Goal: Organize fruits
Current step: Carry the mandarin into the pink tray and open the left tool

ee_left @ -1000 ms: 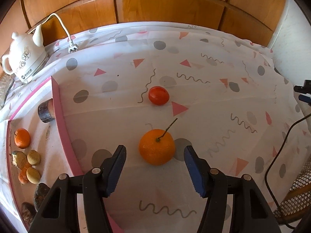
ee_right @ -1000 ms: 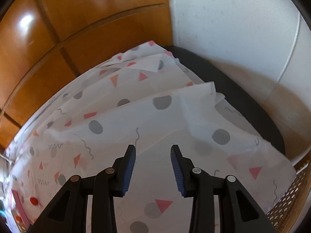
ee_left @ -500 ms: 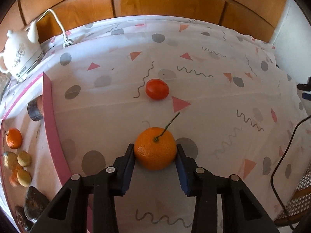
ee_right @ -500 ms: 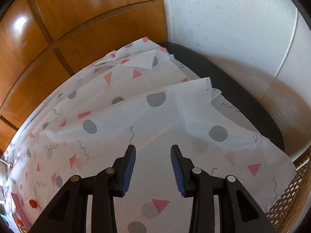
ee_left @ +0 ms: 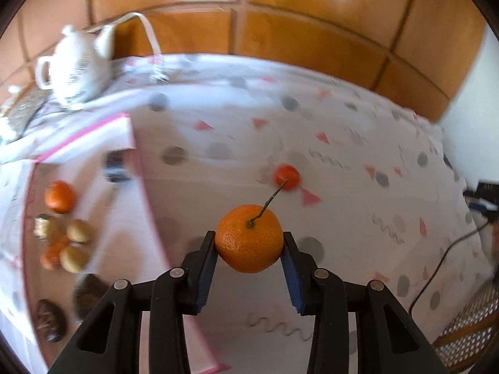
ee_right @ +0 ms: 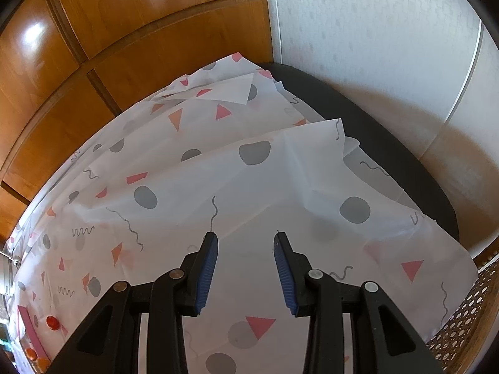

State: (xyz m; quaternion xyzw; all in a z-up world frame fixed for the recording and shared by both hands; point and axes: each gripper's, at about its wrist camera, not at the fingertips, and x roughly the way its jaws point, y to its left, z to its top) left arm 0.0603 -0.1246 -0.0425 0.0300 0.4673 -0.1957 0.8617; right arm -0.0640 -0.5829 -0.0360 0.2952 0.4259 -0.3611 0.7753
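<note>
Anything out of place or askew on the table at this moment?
Yes. The tablecloth is rumpled and folded back at the far corner, baring the dark tabletop. One small red fruit lies alone on the cloth, apart from the fruits grouped in the pink tray. Nothing looks spilled or damaged.

The left gripper [ee_left: 249,243] has closed its jaws onto the stemmed mandarin [ee_left: 249,238]. It has lifted the fruit off the tablecloth [ee_left: 358,193].
</note>
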